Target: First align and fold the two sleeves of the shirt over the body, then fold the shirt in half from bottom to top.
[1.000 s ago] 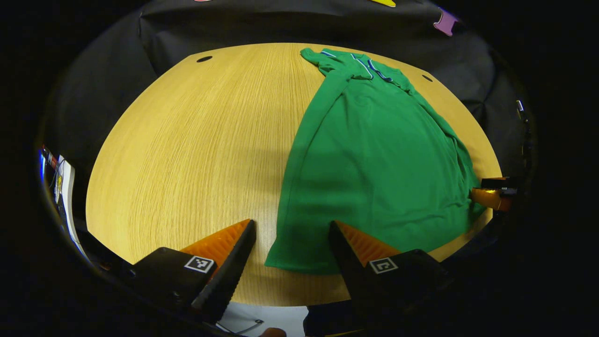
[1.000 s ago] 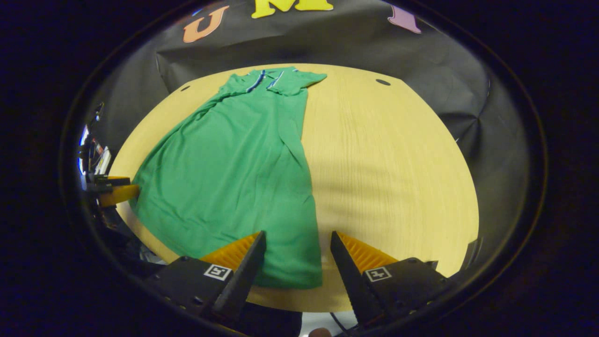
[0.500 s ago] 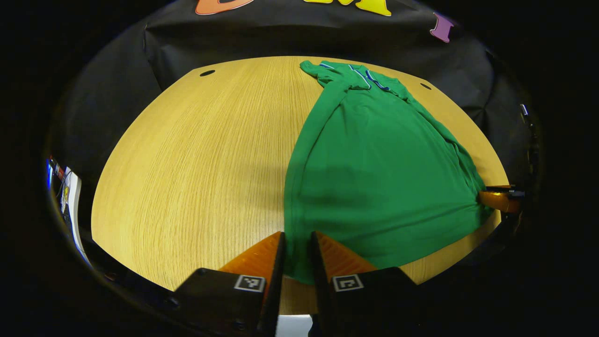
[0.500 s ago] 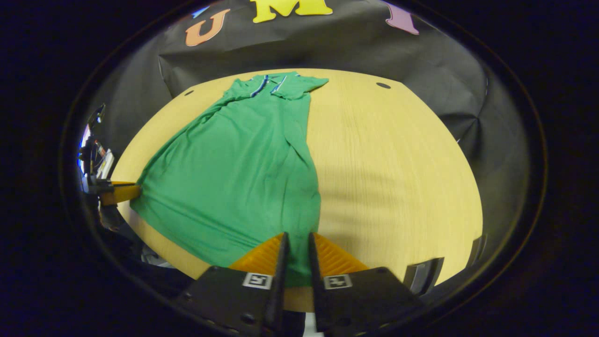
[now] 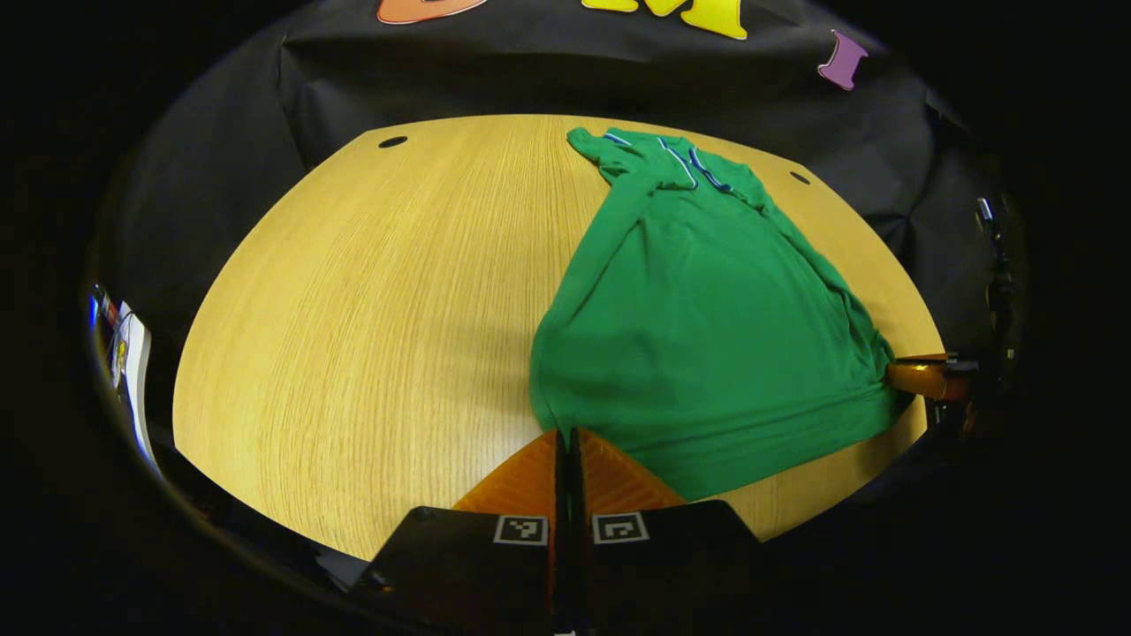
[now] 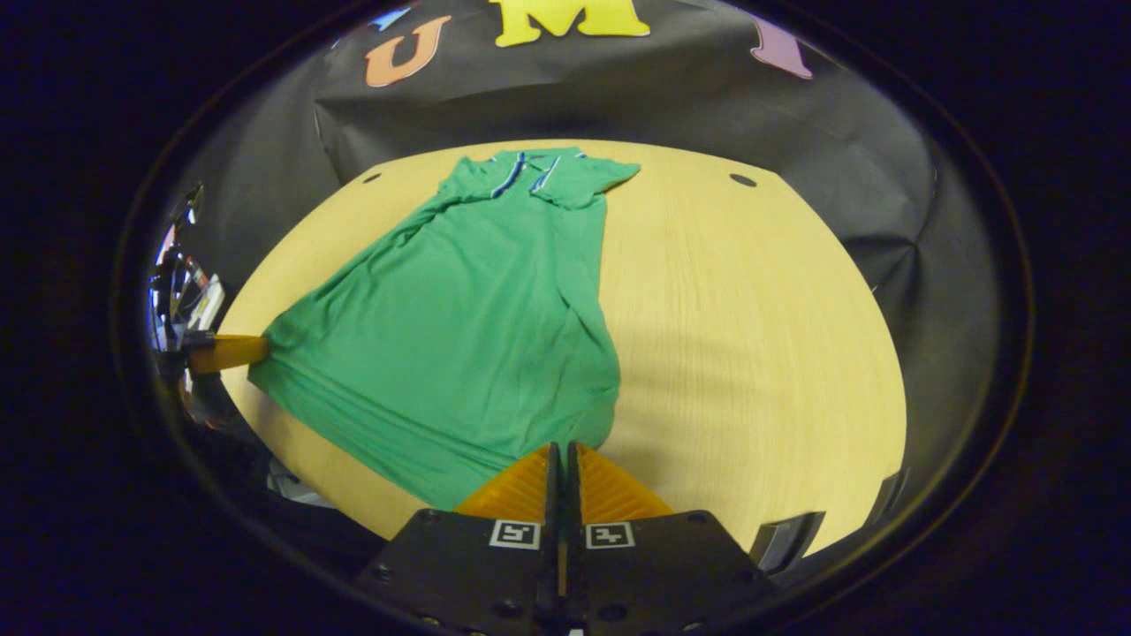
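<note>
Change since earlier frames: both grippers, spread wide over the hem corners a second ago, have clenched on them and begun to lift; the hem now bunches toward each grip.
Left gripper [image 5: 566, 435]: fingers pressed together on the hem's left bottom corner, seen in the left gripper view; cloth rises slightly off the wooden table [image 5: 353, 309].
Green polo shirt [image 5: 707, 327]: lies lengthwise on the table, collar [image 5: 685, 159] at the far end, sleeves appearing already folded over the body; hem nearest the grippers.
Right gripper [image 6: 558, 446]: clamped on the hem's right bottom corner in the right gripper view; its tip also shows far right in the left gripper view [image 5: 923, 375].
Step in hand: judged to be the bottom-to-top fold, just begun.
Technique: raise both corners level and together; keep the hem taut between them; carry it forward to the collar; lower it square with the shoulders before letting go, so the folded sleeves stay undisturbed.
</note>
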{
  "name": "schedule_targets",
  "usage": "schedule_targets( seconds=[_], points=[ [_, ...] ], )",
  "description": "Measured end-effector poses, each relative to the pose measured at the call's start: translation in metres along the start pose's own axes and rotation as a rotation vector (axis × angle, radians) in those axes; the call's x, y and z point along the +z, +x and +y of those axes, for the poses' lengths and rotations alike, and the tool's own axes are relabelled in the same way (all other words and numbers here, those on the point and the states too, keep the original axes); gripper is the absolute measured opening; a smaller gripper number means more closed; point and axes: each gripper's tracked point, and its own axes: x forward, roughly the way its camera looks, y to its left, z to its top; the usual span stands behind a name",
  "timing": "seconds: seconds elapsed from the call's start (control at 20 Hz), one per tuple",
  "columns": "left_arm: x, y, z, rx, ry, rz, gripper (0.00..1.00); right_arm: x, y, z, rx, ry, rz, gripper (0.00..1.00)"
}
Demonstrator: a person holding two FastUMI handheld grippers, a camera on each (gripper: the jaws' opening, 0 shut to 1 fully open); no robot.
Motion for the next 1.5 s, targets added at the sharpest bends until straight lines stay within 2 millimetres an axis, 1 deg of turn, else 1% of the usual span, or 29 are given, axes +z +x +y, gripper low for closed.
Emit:
schedule_targets(
  seconds=[0.05,0.1,0.15,0.2,0.25,0.3,0.4,0.45,0.5,0.55,0.6,0.65,0.75,0.85,0.9,0.95,1.0,1.05,1.1,1.15,1.2,1.25,1.3,1.35,1.4,1.5],
  points=[
    [0.011,-0.005,0.0,-0.004,-0.003,-0.012,0.06,0.009,-0.005,-0.001,0.0,0.003,-0.012,0.04],
    [0.026,-0.003,0.0,-0.008,-0.003,-0.022,0.06,0.021,-0.009,-0.003,-0.002,0.001,-0.031,0.04],
    [0.035,0.002,-0.003,-0.01,0.003,-0.043,0.06,0.034,-0.013,-0.005,-0.008,-0.004,-0.052,0.04],
    [0.049,0.001,-0.002,-0.009,0.014,-0.064,0.06,0.046,-0.017,-0.006,-0.01,-0.008,-0.073,0.04],
    [0.06,0.012,-0.001,-0.015,0.019,-0.084,0.06,0.06,-0.02,-0.009,-0.014,-0.007,-0.096,0.04],
    [0.064,0.009,-0.005,-0.023,0.02,-0.101,0.06,0.071,-0.024,-0.011,-0.016,0.001,-0.117,0.04],
    [0.083,0.01,-0.01,-0.04,0.012,-0.133,0.06,0.095,-0.026,-0.015,-0.02,0.022,-0.155,0.04],
    [0.09,0.012,-0.012,-0.042,0.017,-0.138,0.05,0.098,-0.024,-0.019,-0.033,0.017,-0.144,0.04],
    [0.091,0.016,-0.012,-0.04,0.022,-0.137,0.06,0.094,-0.021,-0.017,-0.022,0.012,-0.13,0.04],
    [0.089,0.018,-0.016,-0.05,0.019,-0.129,0.06,0.085,-0.014,-0.013,-0.008,0.003,-0.101,0.04],
    [0.086,0.018,-0.018,-0.058,0.012,-0.12,0.06,0.067,-0.01,-0.008,0.011,-0.006,-0.06,0.0],
    [0.082,0.019,-0.018,-0.058,0.014,-0.108,0.06,0.05,-0.008,0.002,0.051,-0.009,-0.008,0.0],
    [0.076,0.019,-0.017,-0.053,0.024,-0.095,0.06,0.019,0.002,0.006,0.058,-0.019,0.059,0.46],
    [0.072,0.02,-0.015,-0.051,0.028,-0.081,0.06,-0.004,0.01,0.006,0.032,-0.025,0.096,0.72],
    [0.07,0.019,-0.014,-0.05,0.03,-0.075,0.06,-0.012,0.013,0.007,0.026,-0.016,0.103,0.73],
    [0.068,0.018,-0.013,-0.05,0.034,-0.071,0.06,-0.016,0.016,0.006,0.016,-0.005,0.103,0.76],
    [0.066,0.015,-0.013,-0.05,0.039,-0.067,0.06,-0.017,0.017,0.005,0.006,0.004,0.096,0.76],
    [0.065,0.016,-0.014,-0.052,0.043,-0.063,0.06,-0.013,0.02,0.003,-0.001,0.011,0.073,0.76],
    [0.063,0.016,-0.014,-0.055,0.043,-0.058,0.06,-0.013,0.02,-0.002,-0.022,0.012,0.071,0.76],
    [0.06,0.016,-0.014,-0.06,0.041,-0.051,0.06,-0.006,0.022,-0.003,-0.029,0.009,0.05,0.76],
    [0.057,0.016,-0.017,-0.064,0.038,-0.041,0.06,-0.005,0.027,-0.001,-0.021,0.02,0.038,0.57],
    [0.055,0.016,-0.018,-0.068,0.036,-0.036,0.06,0.0,0.029,-0.001,-0.023,0.037,0.019,0.39],
    [0.054,0.015,-0.019,-0.072,0.036,-0.035,0.06,0.002,0.03,-0.003,-0.037,0.047,0.018,0.2],
    [0.055,0.015,-0.021,-0.074,0.04,-0.037,0.06,0.008,0.03,-0.003,-0.04,0.057,0.021,0.01],
    [0.055,0.014,-0.021,-0.075,0.043,-0.039,0.06,0.004,0.029,-0.002,-0.031,0.07,0.03,0.0],
    [0.057,0.013,-0.02,-0.076,0.048,-0.044,0.06,0.011,0.023,-0.002,-0.006,0.116,0.021,0.0]
  ],
)
